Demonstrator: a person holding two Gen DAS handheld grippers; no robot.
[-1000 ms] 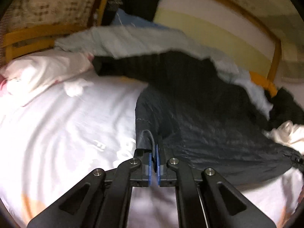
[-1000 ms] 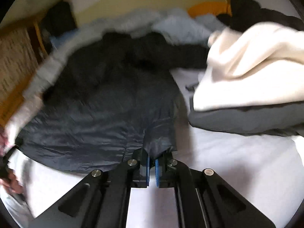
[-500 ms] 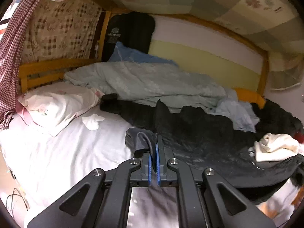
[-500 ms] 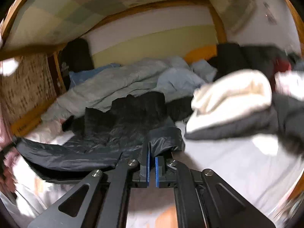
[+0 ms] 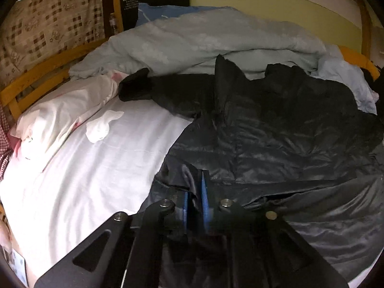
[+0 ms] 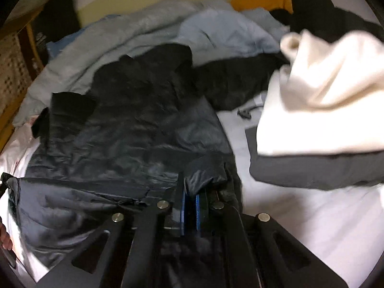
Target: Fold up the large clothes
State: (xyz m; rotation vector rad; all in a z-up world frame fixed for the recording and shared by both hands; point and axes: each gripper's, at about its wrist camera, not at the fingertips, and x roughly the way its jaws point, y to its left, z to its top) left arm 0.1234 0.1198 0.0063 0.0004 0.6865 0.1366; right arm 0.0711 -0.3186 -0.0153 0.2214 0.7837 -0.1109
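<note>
A dark padded jacket (image 5: 276,144) lies spread on the white sheet (image 5: 96,180), one sleeve stretched left toward the pillow. In the right wrist view the jacket (image 6: 132,132) fills the middle, and a creased edge crosses its near part. My left gripper (image 5: 194,192) sits at the jacket's near left corner. Its jaws are opening, a gap shows between the blue pads, and a fold of fabric stands loosely in it. My right gripper (image 6: 190,196) is at the near right corner. Its jaws are starting to open, with a bunch of jacket fabric still pinched between the pads.
A white pillow (image 5: 60,110) and a small white cloth (image 5: 103,124) lie to the left. A pale blue duvet (image 5: 204,38) is heaped behind, with the wooden bed rail (image 5: 48,72) beyond. A cream garment (image 6: 324,91) rests on a grey one (image 6: 312,170) at the right.
Half a second ago both grippers held the jacket's corners up off the bed. They have come down and the jacket lies flat. The gap between each pair of pads has widened, more on the left.
</note>
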